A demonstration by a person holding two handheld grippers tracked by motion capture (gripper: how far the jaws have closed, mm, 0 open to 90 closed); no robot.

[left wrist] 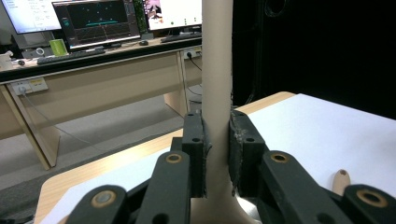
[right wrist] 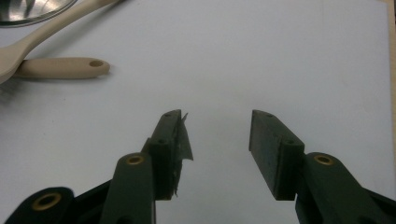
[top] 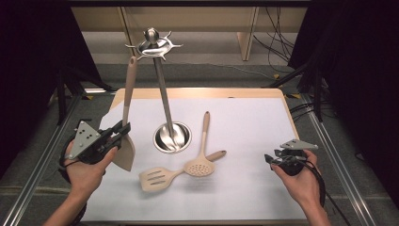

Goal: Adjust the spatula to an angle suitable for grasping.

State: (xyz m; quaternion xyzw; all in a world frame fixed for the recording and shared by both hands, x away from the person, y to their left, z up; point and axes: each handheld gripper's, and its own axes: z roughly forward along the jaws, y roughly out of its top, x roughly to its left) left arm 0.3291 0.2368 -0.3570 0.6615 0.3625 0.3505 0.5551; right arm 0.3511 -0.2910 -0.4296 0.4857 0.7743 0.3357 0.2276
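Spatula [top: 126,117], clamped upright in the left gripper [top: 117,135], risked swinging off the rack's [top: 154,46] nine-o'clock hook; right gripper [top: 274,159] gaped empty.

1. The left hand [top: 82,165] comes in from about 7 o'clock of the high view, forearm angled toward 1 o'clock.
2. The left gripper [top: 123,130] points toward 2 o'clock, jaws clamped close together.
3. The right hand [top: 301,179] enters from 5 o'clock.
4. The right gripper [top: 269,159] points toward 9 o'clock, jaws spread apart, nothing between them.
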